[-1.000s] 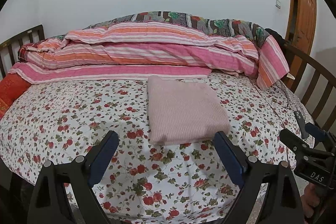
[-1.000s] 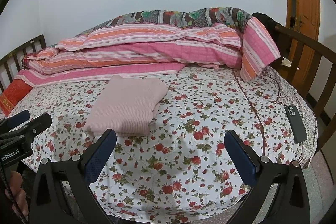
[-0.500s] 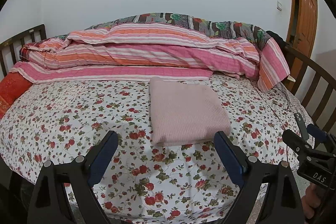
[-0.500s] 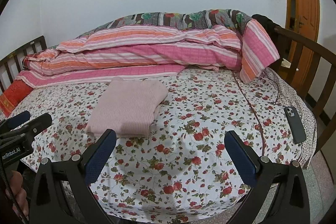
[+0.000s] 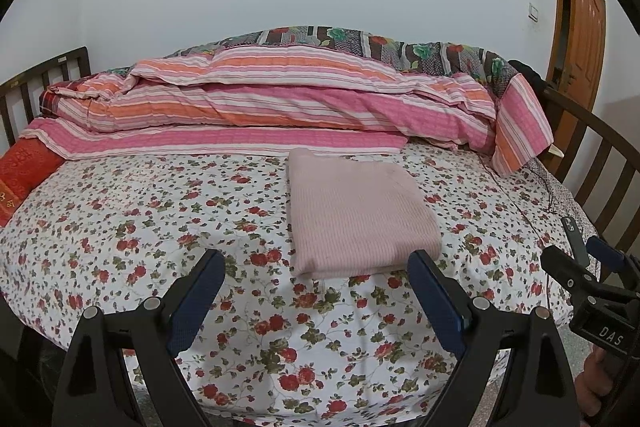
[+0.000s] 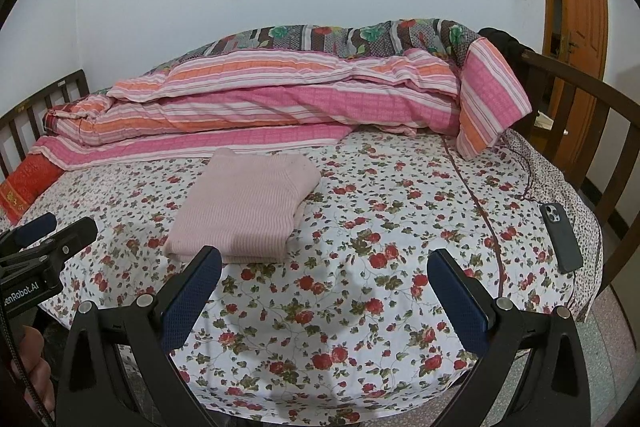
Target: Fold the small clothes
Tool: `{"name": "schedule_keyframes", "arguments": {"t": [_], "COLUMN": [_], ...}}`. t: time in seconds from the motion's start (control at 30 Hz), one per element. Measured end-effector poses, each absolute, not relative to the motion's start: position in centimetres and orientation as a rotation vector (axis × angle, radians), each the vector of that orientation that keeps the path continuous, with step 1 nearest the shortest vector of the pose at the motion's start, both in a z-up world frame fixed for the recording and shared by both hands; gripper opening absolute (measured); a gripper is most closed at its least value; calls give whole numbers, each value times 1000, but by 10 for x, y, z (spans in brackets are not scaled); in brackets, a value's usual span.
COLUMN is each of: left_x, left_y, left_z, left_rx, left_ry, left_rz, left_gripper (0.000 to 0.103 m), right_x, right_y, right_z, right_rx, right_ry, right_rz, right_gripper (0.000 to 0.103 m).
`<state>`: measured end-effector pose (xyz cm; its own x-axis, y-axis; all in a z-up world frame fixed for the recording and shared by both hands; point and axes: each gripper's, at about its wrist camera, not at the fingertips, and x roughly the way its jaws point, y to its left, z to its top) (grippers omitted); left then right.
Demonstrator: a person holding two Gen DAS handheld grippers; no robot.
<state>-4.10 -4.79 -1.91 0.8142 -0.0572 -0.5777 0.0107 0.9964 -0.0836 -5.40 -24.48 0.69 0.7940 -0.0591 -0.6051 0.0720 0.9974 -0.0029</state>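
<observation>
A pale pink knitted garment (image 5: 356, 215) lies folded into a neat rectangle on the floral bed sheet (image 5: 140, 227); the right wrist view shows the garment (image 6: 244, 207) left of centre. My left gripper (image 5: 316, 267) hangs open above the near edge of the bed, short of the garment, with nothing between its blue pads. My right gripper (image 6: 324, 267) is also open and empty, to the right of the garment. Each gripper shows at the edge of the other's view, held by a hand.
Striped pink and orange quilts (image 5: 280, 107) are piled along the far side of the bed. A dark phone (image 6: 560, 237) lies near the bed's right edge, beside a thin cable. Wooden bed rails (image 6: 592, 115) curve on the right, and an orange door (image 6: 580, 19) stands behind.
Both grippers have drawn back and risen slightly from the bed, so the garment sits a little farther away. Both stay open; the garment has not moved.
</observation>
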Motion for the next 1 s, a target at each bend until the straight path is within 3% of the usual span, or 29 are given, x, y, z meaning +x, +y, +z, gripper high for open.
{"name": "schedule_keyframes", "arguments": {"t": [1.0], "left_x": [-44], "left_y": [-45], "left_z": [-17], "left_rx": [-83], "left_ry": [615], "left_rz": [-32], "left_gripper": [92], "right_x": [-56], "right_y": [-241], "right_z": [9], "right_rx": [20], "right_ry": [645], "right_rz": [-74], "right_gripper": [101]}}
